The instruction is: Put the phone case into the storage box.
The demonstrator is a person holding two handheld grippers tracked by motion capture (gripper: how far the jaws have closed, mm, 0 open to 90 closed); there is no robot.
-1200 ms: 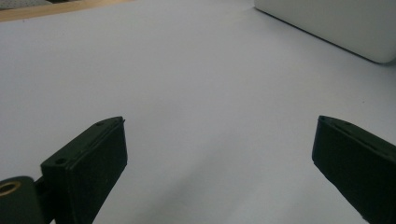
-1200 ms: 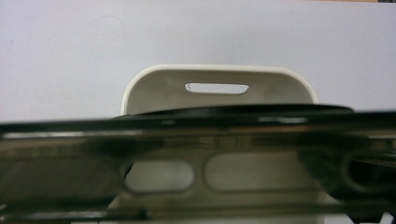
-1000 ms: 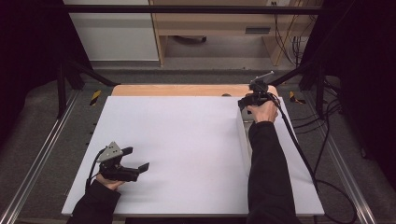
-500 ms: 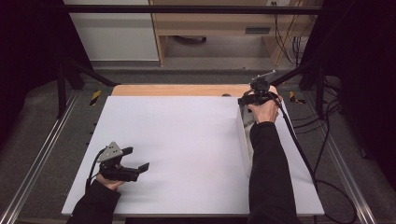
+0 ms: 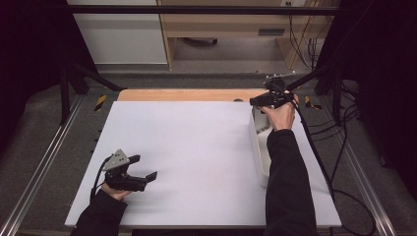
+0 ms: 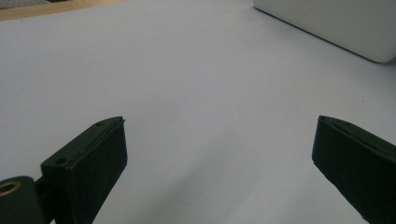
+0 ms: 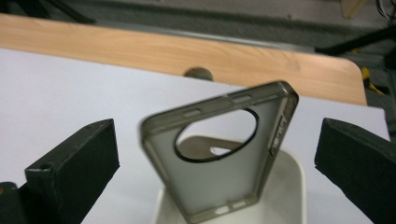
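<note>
Barely anything moved vs the earlier frames: right gripper [image 5: 272, 98] stays at the far right of the worktop [image 5: 196, 147], left gripper [image 5: 129, 175] stays near the front left corner.

High view: 2 grippers, 1 white tray [image 5: 260, 147] along the right side, partly under the right forearm. Right gripper hovers over the tray's far end. Left gripper sits low over bare white surface, well apart from the tray.

Left gripper view: 2 black jaws spread wide, nothing between them; tray [image 6: 336, 23] corner at top right.

Right gripper view: jaws released, wide apart. 1 clear phone case [image 7: 219, 158] w/ round camera cutout stands tilted in the tray [image 7: 289, 186], between the jaws, touching neither.
</note>
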